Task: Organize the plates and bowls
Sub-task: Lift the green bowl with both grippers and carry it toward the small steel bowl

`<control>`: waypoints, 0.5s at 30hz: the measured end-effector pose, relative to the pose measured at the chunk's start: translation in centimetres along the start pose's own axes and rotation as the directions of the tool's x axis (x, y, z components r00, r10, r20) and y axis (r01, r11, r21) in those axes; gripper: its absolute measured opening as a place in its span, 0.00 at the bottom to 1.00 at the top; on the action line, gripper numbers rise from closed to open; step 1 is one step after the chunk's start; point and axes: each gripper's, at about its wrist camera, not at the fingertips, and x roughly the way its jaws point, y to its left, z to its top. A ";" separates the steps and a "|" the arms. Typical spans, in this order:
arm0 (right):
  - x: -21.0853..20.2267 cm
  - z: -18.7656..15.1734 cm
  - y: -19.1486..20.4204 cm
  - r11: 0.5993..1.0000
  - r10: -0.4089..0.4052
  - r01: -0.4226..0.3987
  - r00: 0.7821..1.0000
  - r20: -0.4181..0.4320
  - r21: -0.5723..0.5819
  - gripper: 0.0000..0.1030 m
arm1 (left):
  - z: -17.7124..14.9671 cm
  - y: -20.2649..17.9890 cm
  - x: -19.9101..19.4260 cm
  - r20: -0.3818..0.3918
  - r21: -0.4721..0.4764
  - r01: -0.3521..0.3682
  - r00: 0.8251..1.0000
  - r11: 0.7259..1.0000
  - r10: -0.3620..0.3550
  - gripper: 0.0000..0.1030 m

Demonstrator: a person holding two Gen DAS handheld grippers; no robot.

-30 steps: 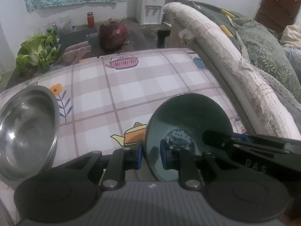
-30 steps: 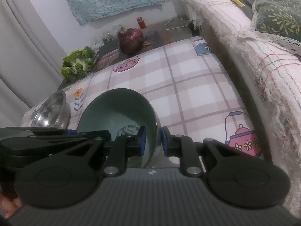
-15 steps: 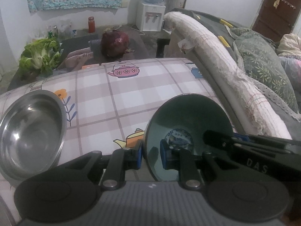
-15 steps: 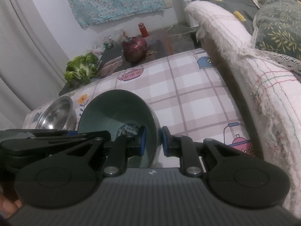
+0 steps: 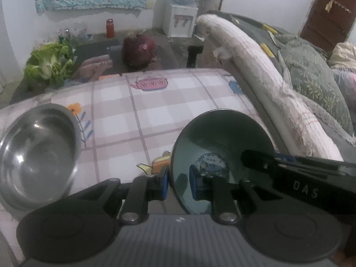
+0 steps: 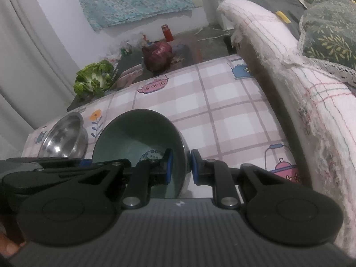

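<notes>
The left gripper [image 5: 179, 183] is clamped on the left rim of a green bowl [image 5: 222, 138], one blue pad outside the wall and the other inside. The right gripper [image 6: 180, 166] pinches the opposite rim of the same bowl [image 6: 138, 133] in the same way, and its black fingers show at the right edge of the left wrist view. Held between the two, the bowl is tilted toward the cameras over a checked tablecloth [image 5: 178, 102] printed with teapots, its inside showing a round printed mark at the bottom. A steel bowl [image 5: 35, 151] rests on the cloth to the left, well apart from the green one. Beyond the table's far edge lie a leafy green vegetable [image 5: 51, 64] and a dark red sack [image 5: 138, 51].
</notes>
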 end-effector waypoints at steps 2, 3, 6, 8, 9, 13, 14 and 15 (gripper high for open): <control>-0.2 0.3 0.5 1.000 0.010 -0.010 1.000 0.009 -0.008 0.16 | 0.3 0.3 -0.7 0.017 -0.005 -0.008 1.000 1.000 0.008 0.19; -0.2 0.6 0.8 1.000 0.016 -0.016 1.000 0.013 -0.012 0.16 | 0.5 0.6 -1.1 0.026 -0.009 -0.013 1.000 1.000 0.013 0.19; -0.3 1.2 1.9 0.999 0.042 -0.041 0.999 0.024 -0.022 0.16 | 0.9 1.5 -2.2 0.052 -0.022 -0.031 0.998 0.999 0.032 0.19; -0.4 1.7 2.8 0.998 0.059 -0.058 0.998 0.029 -0.031 0.16 | 1.2 2.3 -3.1 0.068 -0.032 -0.046 0.997 0.998 0.048 0.19; -0.5 2.0 3.3 0.997 0.066 -0.065 0.997 0.032 -0.038 0.16 | 1.3 2.7 -3.5 0.076 -0.038 -0.053 0.996 0.998 0.056 0.19; -0.3 3.1 5.9 0.992 0.102 -0.099 0.994 0.044 -0.073 0.16 | 1.9 4.9 -5.2 0.109 -0.068 -0.086 0.990 0.994 0.093 0.19; -0.2 3.5 6.7 0.991 0.114 -0.110 0.992 0.046 -0.082 0.16 | 2.0 5.5 -5.7 0.116 -0.076 -0.095 0.988 0.993 0.104 0.19; -0.1 3.8 7.6 0.988 0.126 -0.121 0.991 0.046 -0.092 0.16 | 2.0 6.2 -6.1 0.123 -0.084 -0.106 0.986 0.991 0.116 0.19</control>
